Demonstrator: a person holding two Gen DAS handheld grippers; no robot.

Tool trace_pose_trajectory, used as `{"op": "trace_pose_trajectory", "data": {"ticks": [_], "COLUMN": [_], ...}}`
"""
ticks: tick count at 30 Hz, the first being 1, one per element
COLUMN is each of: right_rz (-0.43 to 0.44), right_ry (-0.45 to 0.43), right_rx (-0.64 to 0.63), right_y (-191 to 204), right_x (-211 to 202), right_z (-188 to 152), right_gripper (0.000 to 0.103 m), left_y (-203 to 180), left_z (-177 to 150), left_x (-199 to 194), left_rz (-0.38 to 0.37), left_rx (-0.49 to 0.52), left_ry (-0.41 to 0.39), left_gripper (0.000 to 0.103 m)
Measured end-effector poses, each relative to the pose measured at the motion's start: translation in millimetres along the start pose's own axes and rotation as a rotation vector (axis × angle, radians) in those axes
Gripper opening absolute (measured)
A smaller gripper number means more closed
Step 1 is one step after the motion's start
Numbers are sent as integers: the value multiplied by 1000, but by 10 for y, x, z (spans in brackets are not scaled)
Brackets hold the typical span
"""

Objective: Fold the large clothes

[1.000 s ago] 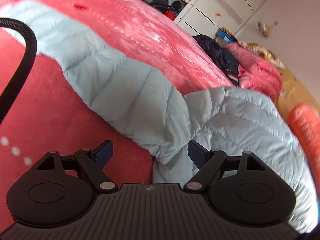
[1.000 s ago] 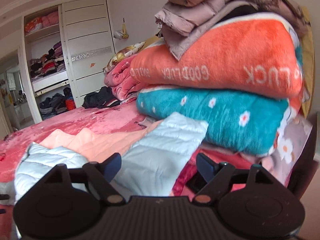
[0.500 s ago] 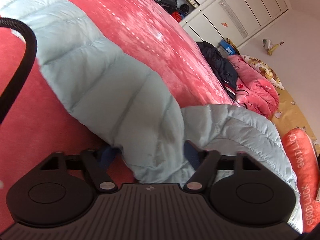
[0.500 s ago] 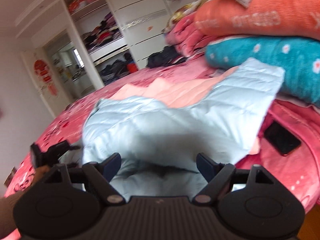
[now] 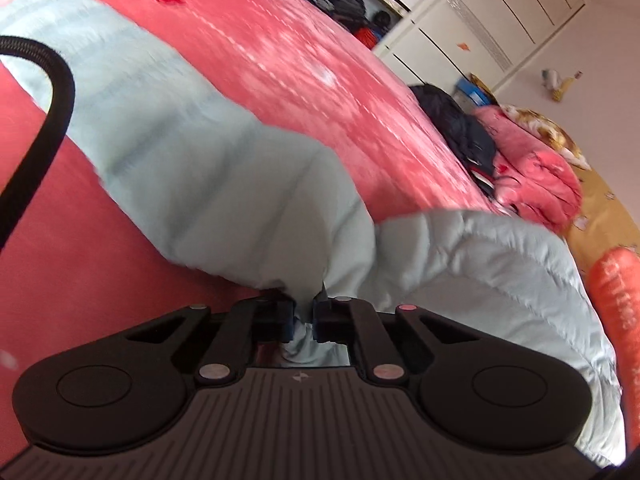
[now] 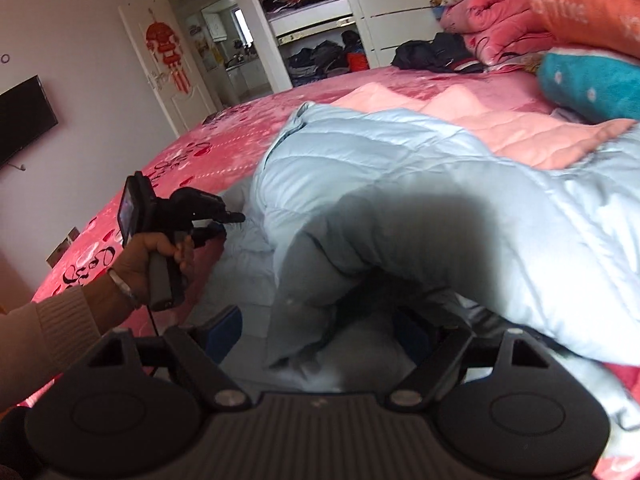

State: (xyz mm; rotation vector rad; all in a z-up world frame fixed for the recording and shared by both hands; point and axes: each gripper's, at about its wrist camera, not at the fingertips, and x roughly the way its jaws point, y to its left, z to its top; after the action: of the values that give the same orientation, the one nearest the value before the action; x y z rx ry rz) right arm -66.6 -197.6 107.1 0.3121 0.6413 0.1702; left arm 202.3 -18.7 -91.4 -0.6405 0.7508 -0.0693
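Note:
A pale blue quilted down jacket (image 5: 224, 184) lies on the red bed cover (image 5: 312, 92). My left gripper (image 5: 303, 318) is shut on a pinch of the jacket's fabric near the sleeve base. The sleeve stretches away to the upper left. In the right wrist view the same jacket (image 6: 420, 200) is bunched up, with its pink lining (image 6: 472, 120) showing. My right gripper (image 6: 320, 332) is open, its jaws wide apart on either side of a fold of the jacket. The left gripper also shows in the right wrist view (image 6: 236, 218), held in a hand.
Folded blankets, orange (image 6: 588, 8), teal (image 6: 592, 84) and pink (image 5: 536, 184), are stacked at the head of the bed. A dark garment (image 5: 452, 124) lies beside them. An open wardrobe (image 6: 316, 24) and a door stand behind. A black cable (image 5: 44, 120) crosses the left wrist view.
My left gripper has closed on the jacket fabric. My right gripper has swung left and down to the jacket, so a fold now lies between its open jaws.

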Motion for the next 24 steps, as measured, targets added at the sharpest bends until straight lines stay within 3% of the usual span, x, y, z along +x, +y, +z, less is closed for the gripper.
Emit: {"op": "trace_pose_trajectory", "data": {"ticks": [1,3,6,10,15,19,24], "right_rz": [-13,-50,-70,-108,-77,-10,134], "right_ry": [-9,7,22,0,-19,-22,17], "right_rx": [-9,-12,-1,-71,-116,-142,-103], "right_y": [11,11,29,221,493,770,1135], "right_x": [49,167,280,333,489,728,1206], "right_z": [24,106,195,286,427,562,776], "right_gripper": [68,36,20,13,7,6,6], "left_y": [27,87,174,373,811,1278,1943], "left_z": [32,100,194,374,722,1057,1477], "left_x": [-30,-102,-205,-386,-736,-1068,-1489], "left_rz": [13,41,70,100,147,208,319], "left_rx": [3,12,21,6,-49,-73,-80], "left_ry": [-9,-31,-62,-113,-198,-256,-329], "left_gripper": [7,6,6,5,5,5,5]}}
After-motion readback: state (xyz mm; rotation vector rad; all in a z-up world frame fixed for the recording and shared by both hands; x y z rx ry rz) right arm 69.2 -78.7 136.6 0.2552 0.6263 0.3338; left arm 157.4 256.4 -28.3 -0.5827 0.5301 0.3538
